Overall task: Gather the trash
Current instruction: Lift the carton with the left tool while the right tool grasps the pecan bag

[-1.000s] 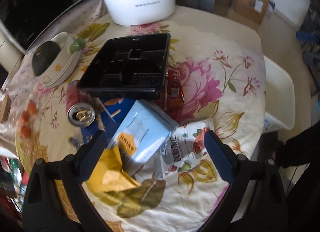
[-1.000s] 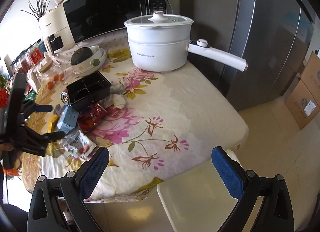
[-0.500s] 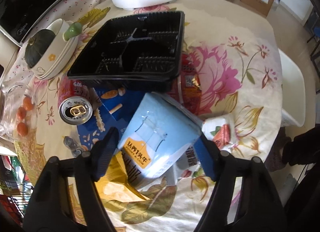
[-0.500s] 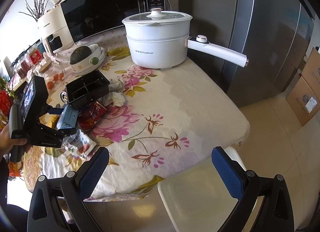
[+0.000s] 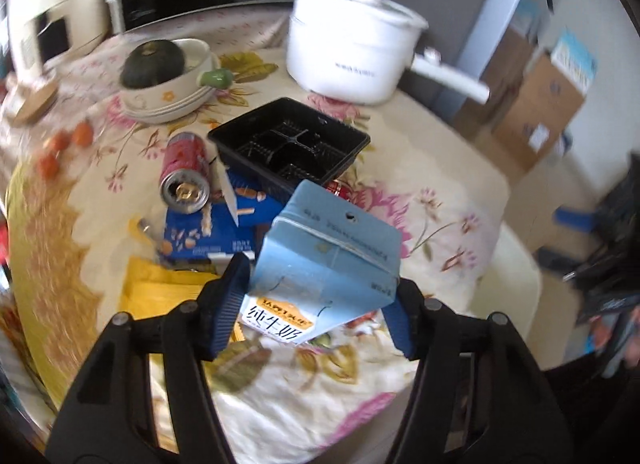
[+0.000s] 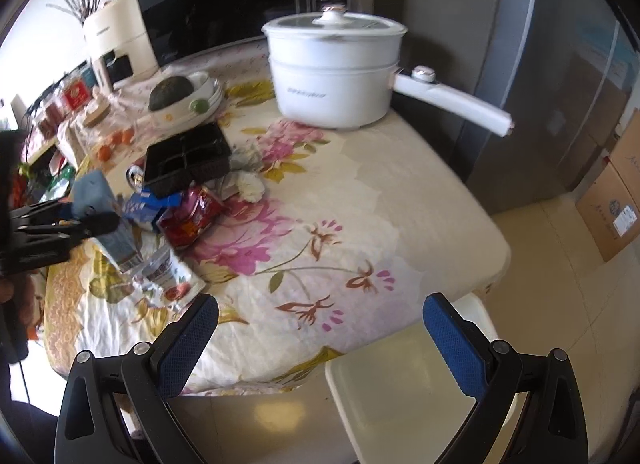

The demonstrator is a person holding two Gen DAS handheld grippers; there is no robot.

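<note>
My left gripper (image 5: 318, 292) has a light blue milk carton (image 5: 324, 264) between its pads; the jaws are still closing on it and it hangs tilted above the flowered tablecloth. The right wrist view shows that carton (image 6: 94, 200) at the far left. Beneath lie a yellow wrapper (image 5: 160, 296), a blue snack box (image 5: 208, 232), a tipped red can (image 5: 184, 172), a black compartment tray (image 5: 288, 144), a red wrapper (image 6: 192, 216) and a white packet (image 6: 168, 276). My right gripper (image 6: 320, 310) is open and empty over the table's near edge, above a white bin (image 6: 412, 392).
A white electric pot (image 5: 352, 52) with a long handle stands at the back. A stack of bowls holding a dark squash (image 5: 152, 60) sits back left. A microwave (image 6: 240, 4) and a steel fridge (image 6: 540, 64) are behind; cardboard boxes (image 6: 612, 200) stand on the floor.
The left jaws closed onto the milk carton and raised it off the pile, with the wrist rolling. The right gripper stayed where it was.
</note>
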